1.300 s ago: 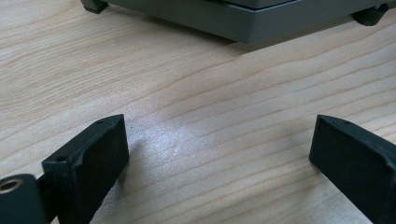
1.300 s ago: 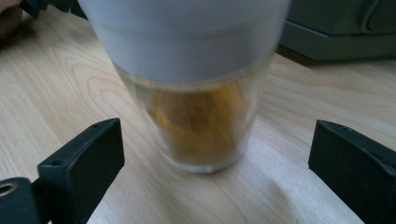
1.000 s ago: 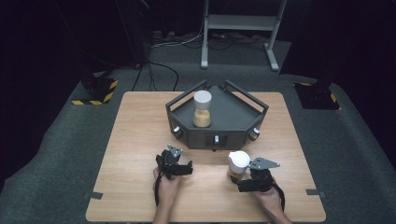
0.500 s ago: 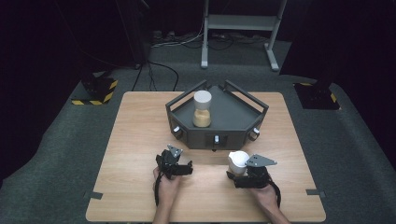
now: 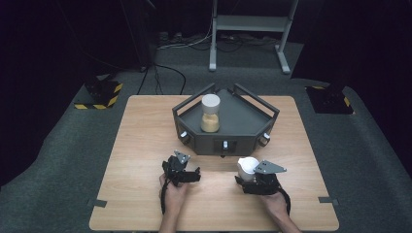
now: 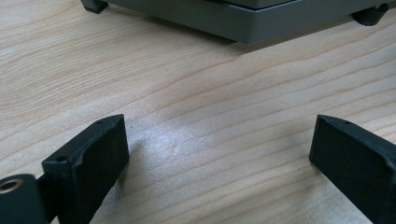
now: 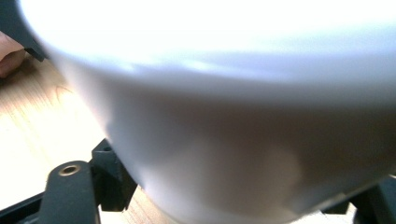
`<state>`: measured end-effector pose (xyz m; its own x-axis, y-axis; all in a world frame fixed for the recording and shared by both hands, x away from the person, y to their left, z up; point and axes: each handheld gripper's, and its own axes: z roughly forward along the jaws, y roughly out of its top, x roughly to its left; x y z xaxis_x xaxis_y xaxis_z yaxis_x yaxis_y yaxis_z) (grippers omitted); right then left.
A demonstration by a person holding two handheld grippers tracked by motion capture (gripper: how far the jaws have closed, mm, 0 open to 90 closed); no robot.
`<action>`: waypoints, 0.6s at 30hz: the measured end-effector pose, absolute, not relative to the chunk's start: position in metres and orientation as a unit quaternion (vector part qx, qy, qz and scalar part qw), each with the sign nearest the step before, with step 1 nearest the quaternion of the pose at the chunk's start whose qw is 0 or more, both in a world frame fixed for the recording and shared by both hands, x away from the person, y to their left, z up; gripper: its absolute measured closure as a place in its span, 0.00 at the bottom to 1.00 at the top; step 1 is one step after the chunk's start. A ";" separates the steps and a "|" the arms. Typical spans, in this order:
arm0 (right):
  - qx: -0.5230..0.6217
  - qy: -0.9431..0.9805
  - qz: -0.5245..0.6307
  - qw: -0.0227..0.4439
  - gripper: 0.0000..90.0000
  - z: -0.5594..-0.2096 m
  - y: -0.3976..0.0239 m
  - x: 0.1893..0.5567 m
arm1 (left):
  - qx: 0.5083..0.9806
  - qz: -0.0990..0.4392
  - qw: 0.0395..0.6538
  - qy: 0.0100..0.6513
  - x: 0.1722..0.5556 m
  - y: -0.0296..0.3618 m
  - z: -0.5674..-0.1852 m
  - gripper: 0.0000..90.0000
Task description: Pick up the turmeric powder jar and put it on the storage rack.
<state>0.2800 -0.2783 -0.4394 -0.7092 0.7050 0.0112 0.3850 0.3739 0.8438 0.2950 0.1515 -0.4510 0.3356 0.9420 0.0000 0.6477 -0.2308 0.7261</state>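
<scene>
Jaws on the left gripper standing spread as before, nothing between them, just bare table showing in the left gripper view between the two black pads. Resting low on the wood, in the same spot as a second ago, aimed toward the front edge of the dark tray. Left hand wrapping the gripper body from behind, forearm coming straight up from the near edge.

Further along, on the tray, standing upright and unmoved: a white-capped jar with tan filling.

Right gripper: jaws having just been closing, now pressed in on the white-lidded jar, which was sitting loosely between wider jaws in the earlier frames. Jar standing on the table just in front of the tray's near wall, right of centre, much where it was earlier. In the right gripper view, looming huge and blurred as a white wall, black pads hugging its lower sides. Right hand sitting behind the gripper, slightly shifted from a second ago, wrist angled inward toward the middle of the table, grey plate on top facing up.
</scene>
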 end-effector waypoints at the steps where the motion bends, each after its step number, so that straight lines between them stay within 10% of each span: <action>1: 0.336 0.809 0.447 0.181 0.30 -0.439 -0.278 0.280 | 0.751 0.228 0.323 0.529 0.295 0.151 -0.451 0.05; 18: 0.331 0.811 0.443 0.193 0.34 -0.437 -0.276 0.277 | 0.751 0.228 0.323 0.529 0.295 0.151 -0.451 0.05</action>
